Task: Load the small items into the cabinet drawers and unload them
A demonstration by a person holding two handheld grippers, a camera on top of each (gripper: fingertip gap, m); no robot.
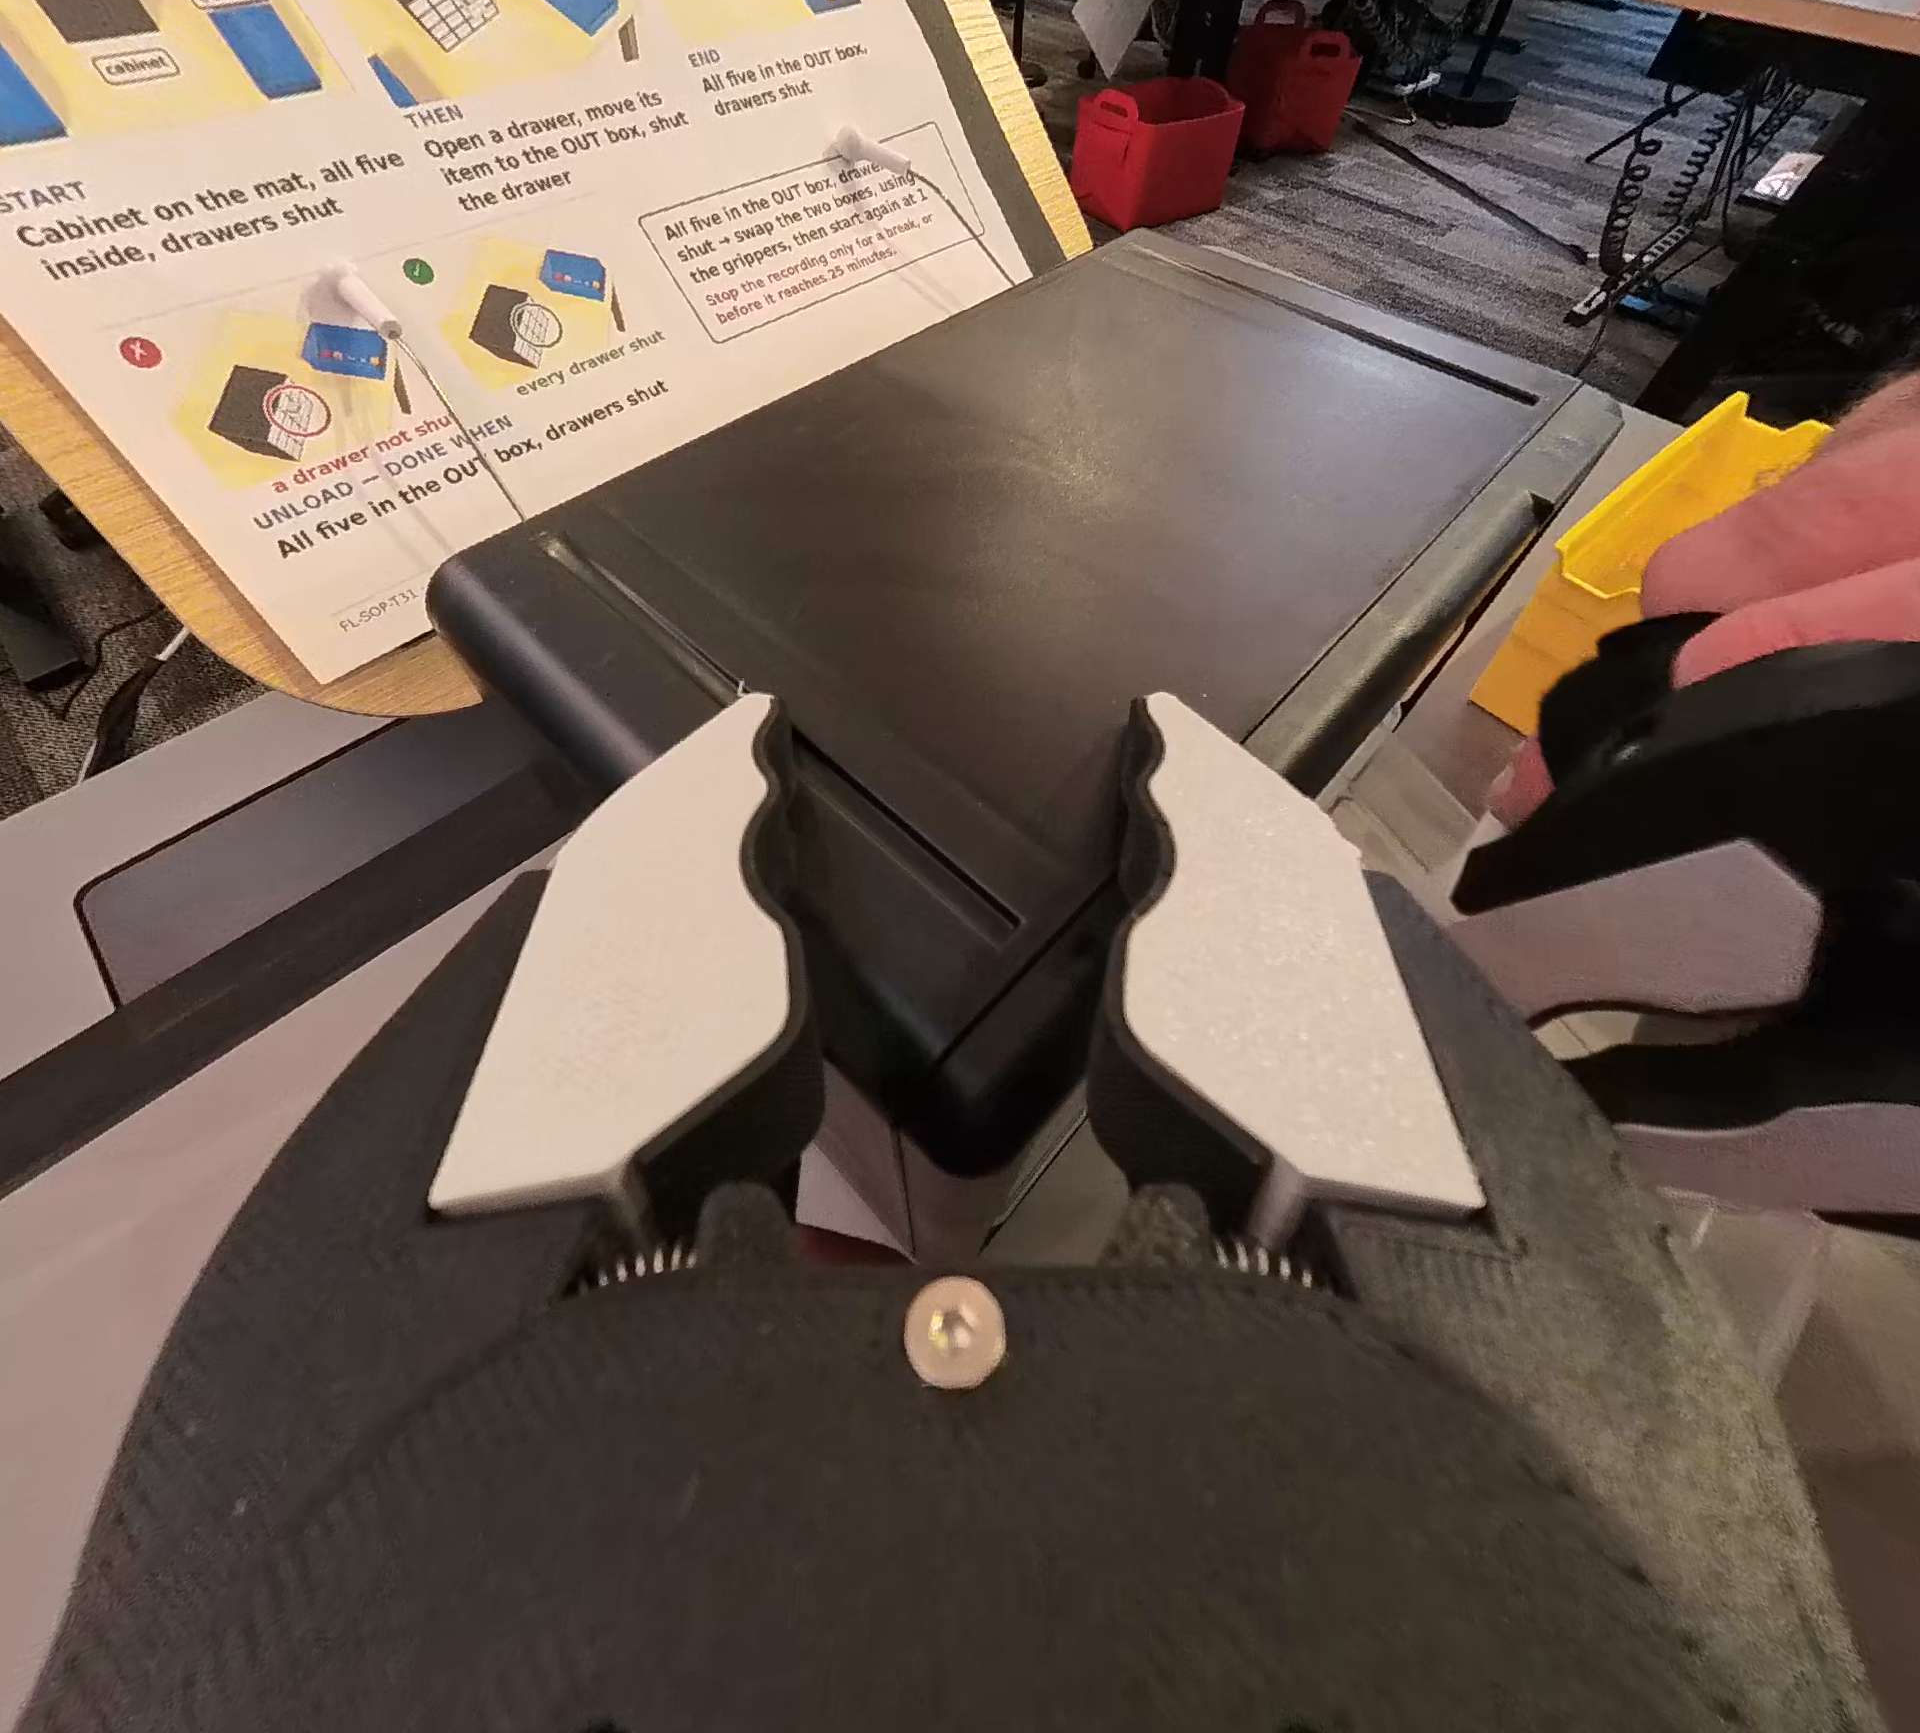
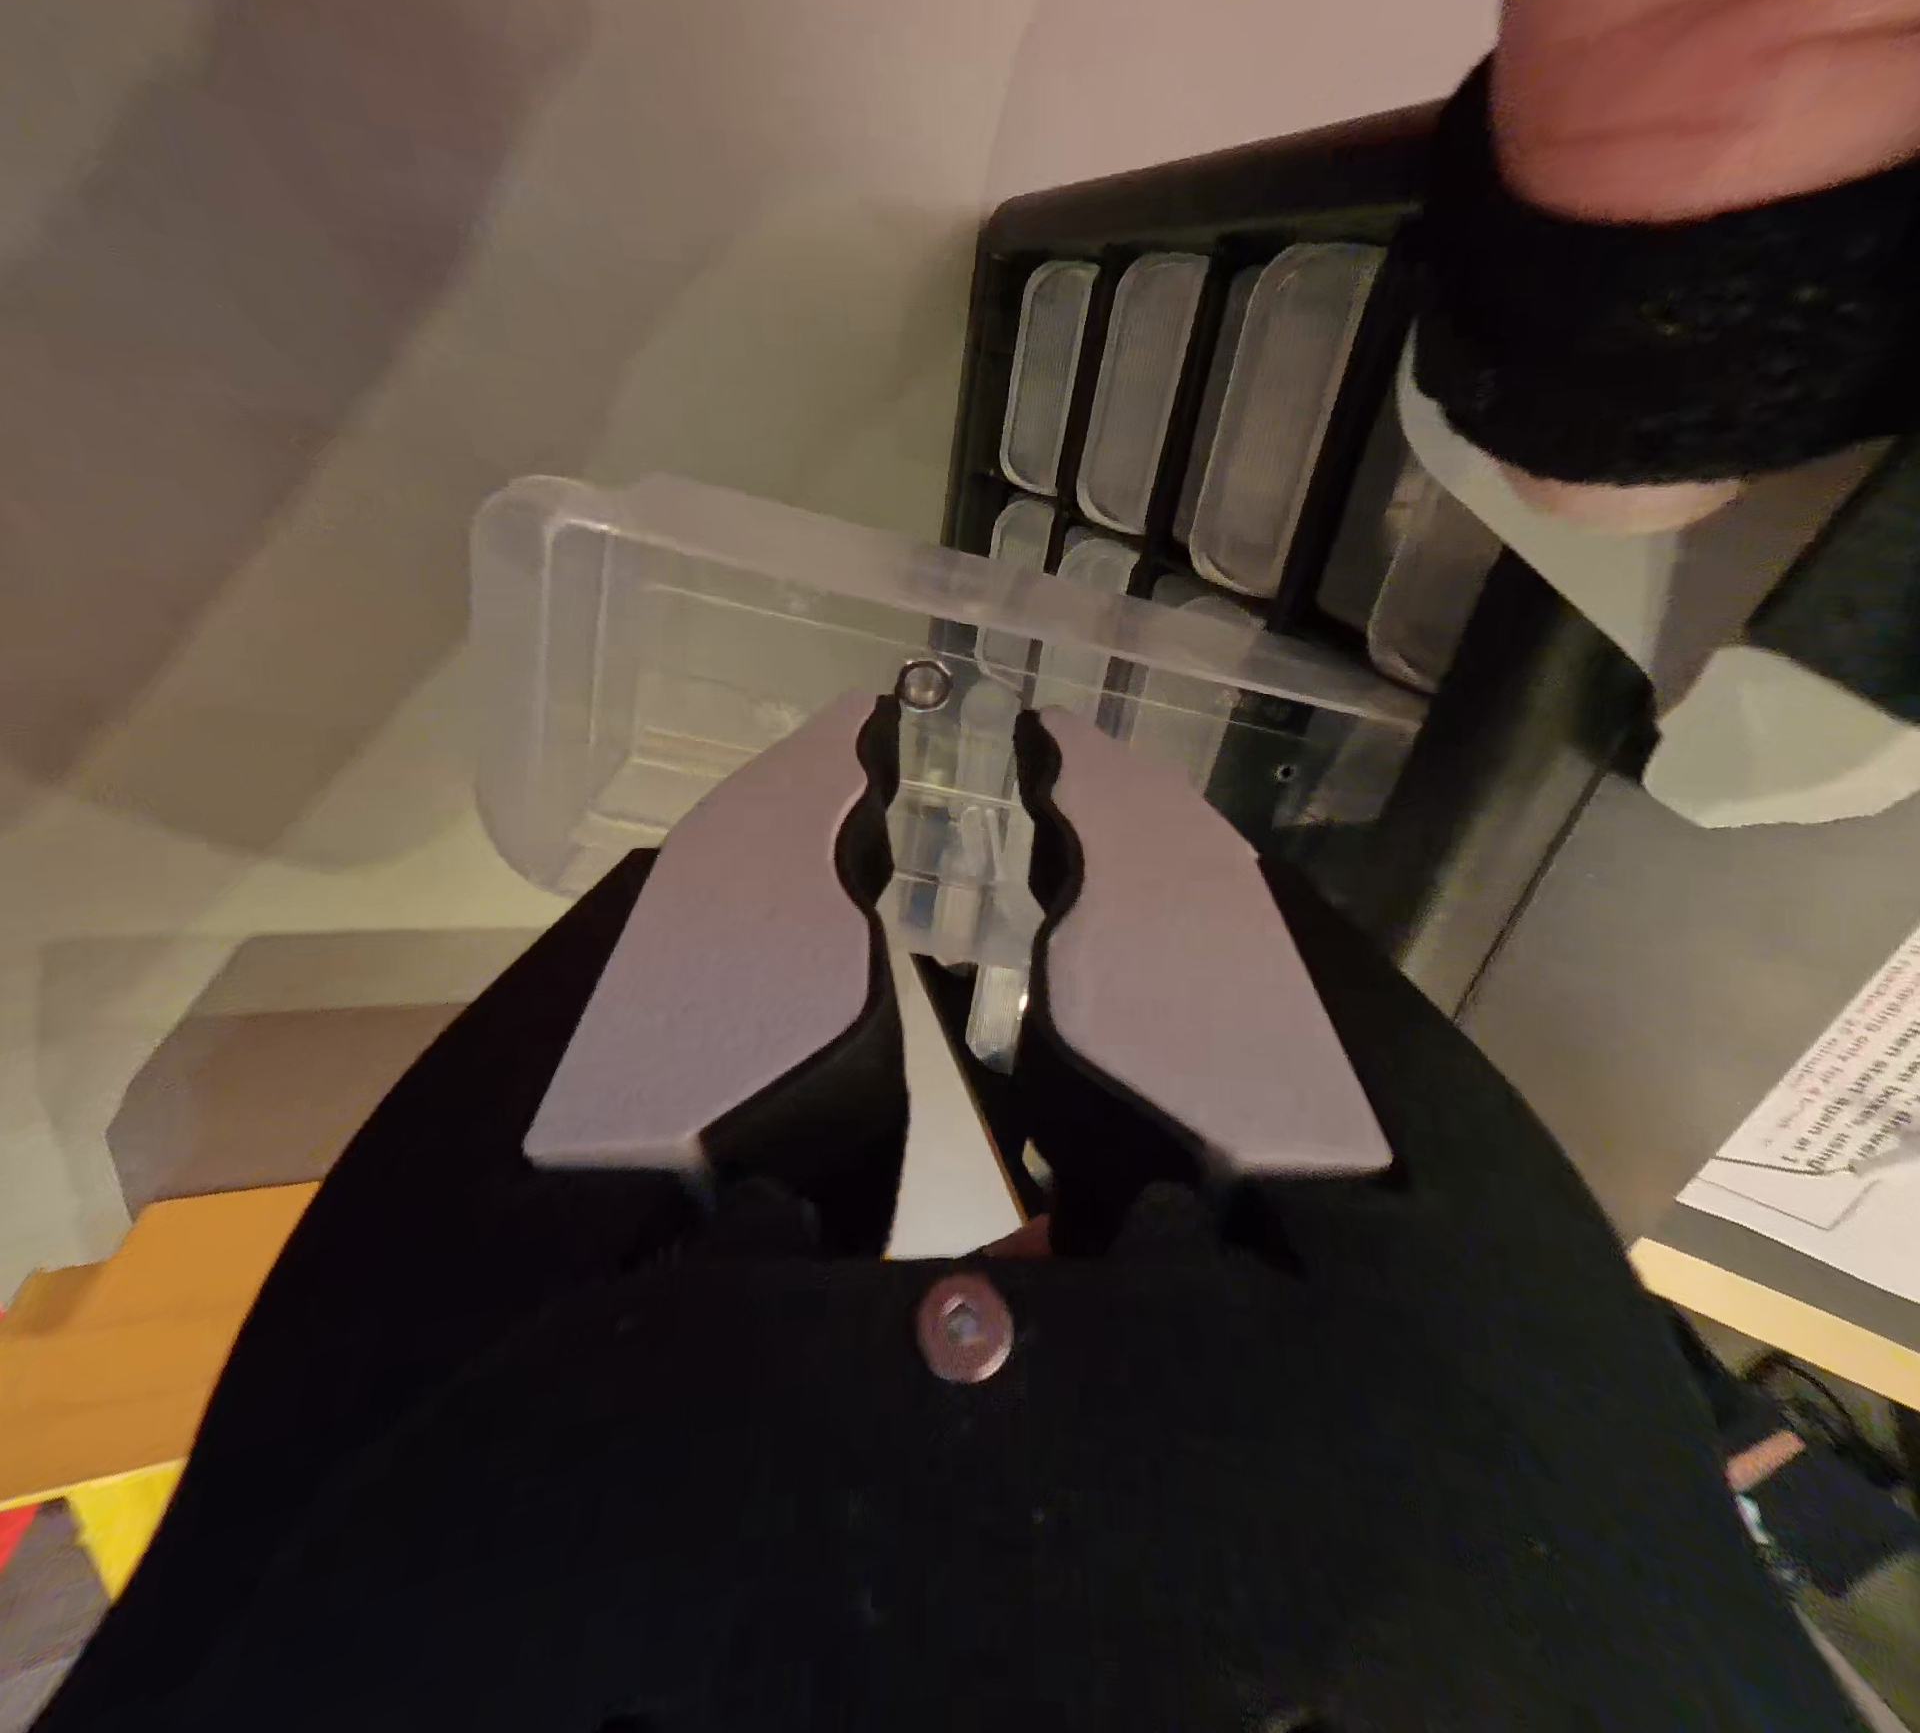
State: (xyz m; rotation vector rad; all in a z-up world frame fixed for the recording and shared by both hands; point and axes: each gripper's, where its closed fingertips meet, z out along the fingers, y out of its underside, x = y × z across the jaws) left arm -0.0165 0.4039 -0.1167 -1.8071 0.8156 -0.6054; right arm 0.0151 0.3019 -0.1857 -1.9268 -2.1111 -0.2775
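The black cabinet fills the middle of the left wrist view, seen from above. My left gripper is open, its fingers straddling the cabinet's near top corner. In the right wrist view the cabinet shows its front with several closed clear drawers. One clear drawer is pulled far out. My right gripper is shut on that drawer's front handle. A small round metal piece shows at the fingertips. The right gripper also shows in the left wrist view, held by a hand.
A yellow bin stands right of the cabinet. A printed instruction sheet on a wooden board leans behind it at the left. Red bags and desks lie beyond on the floor. The hand on the left gripper rests over the cabinet.
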